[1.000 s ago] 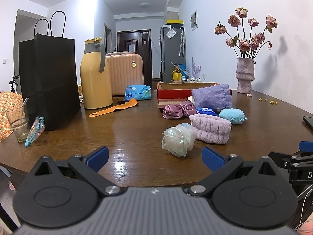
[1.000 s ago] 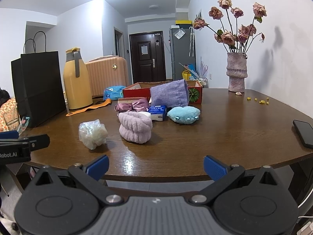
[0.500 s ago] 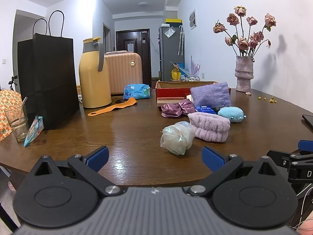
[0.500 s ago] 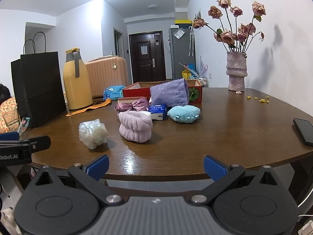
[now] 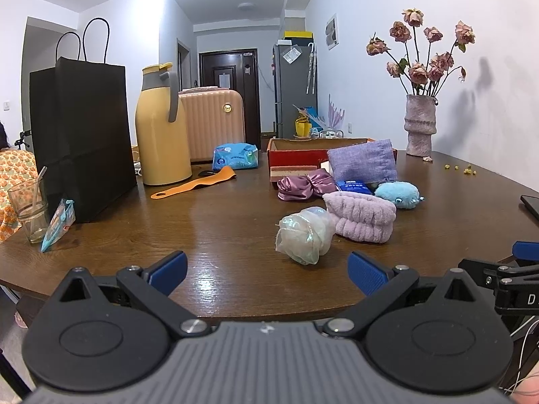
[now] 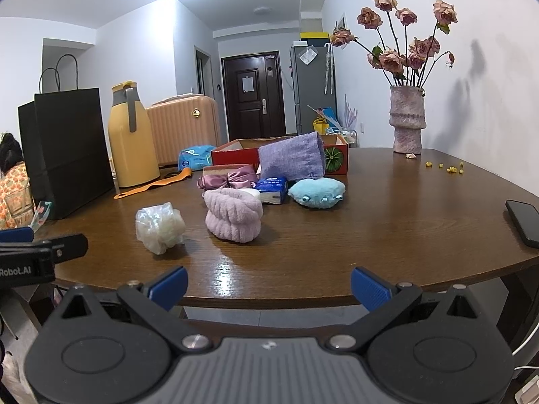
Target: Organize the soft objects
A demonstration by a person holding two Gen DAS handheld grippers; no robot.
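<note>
both grippers hang at the near edge of the wooden table (image 5: 215, 222), the left gripper (image 5: 266, 271) and the right gripper (image 6: 267, 284) each with fingers spread wide and nothing between them.

nearest on the table lies a crumpled clear plastic bundle (image 5: 305, 235), its long axis running from near right to far left in the left view. just right of it, touching or nearly so, sits the fluffy lilac headband (image 5: 360, 215), folded into a thick loop whose long axis runs left to right; in the right view its open side faces up and toward the camera. behind it lie a satin purple scrunchie (image 5: 306, 185) stretched left to right, a small blue tissue pack (image 5: 353, 186), and a light blue plush toy (image 6: 316, 192) whose eyes face the near side. a lavender cloth pouch (image 6: 291, 160) leans against the red cardboard box (image 6: 235, 155), its mouth pointing up and right.

far left stand a black paper bag (image 5: 81, 134), a yellow thermos jug (image 5: 163, 128) and a pink suitcase (image 5: 215, 121). a vase of dried roses (image 6: 407, 118) stands far right.
</note>
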